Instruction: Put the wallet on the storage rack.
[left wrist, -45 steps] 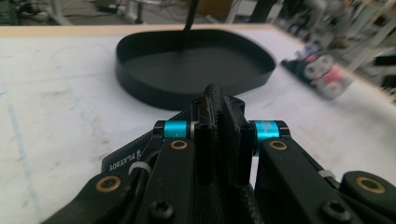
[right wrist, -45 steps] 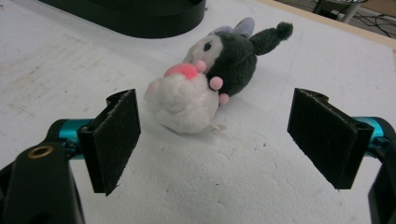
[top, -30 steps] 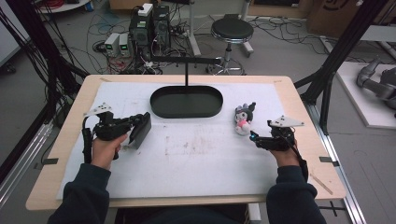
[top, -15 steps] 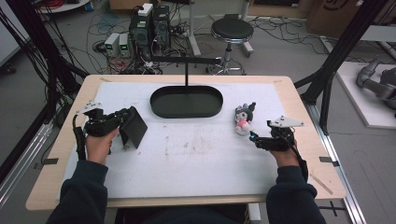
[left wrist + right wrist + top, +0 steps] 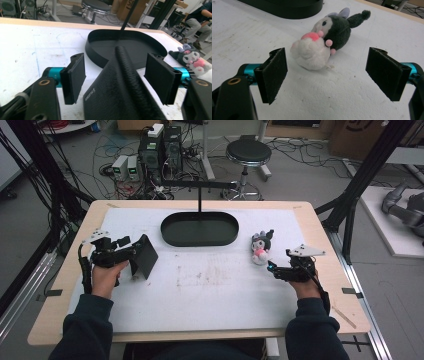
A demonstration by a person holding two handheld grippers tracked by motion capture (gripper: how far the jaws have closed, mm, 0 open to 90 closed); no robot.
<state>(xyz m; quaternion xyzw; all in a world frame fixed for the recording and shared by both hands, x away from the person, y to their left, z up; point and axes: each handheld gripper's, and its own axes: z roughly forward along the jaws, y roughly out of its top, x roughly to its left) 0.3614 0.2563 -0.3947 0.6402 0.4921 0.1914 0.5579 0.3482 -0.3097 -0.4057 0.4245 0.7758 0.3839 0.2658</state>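
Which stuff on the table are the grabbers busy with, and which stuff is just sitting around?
Being worked on:
- black wallet, between the open jaws of the left hand-held gripper
- plush toy, lying just ahead of the open right hand-held gripper
- probably the black oval tray, empty nearby

Just lying about:
- stool
- computer boxes and cables on the floor

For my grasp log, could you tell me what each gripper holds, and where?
Neither holds anything: the left gripper is open around the black wallet; the right gripper is open before the plush toy.

A round stool (image 5: 248, 153) and computer towers (image 5: 161, 145) stand behind the table (image 5: 320, 227).
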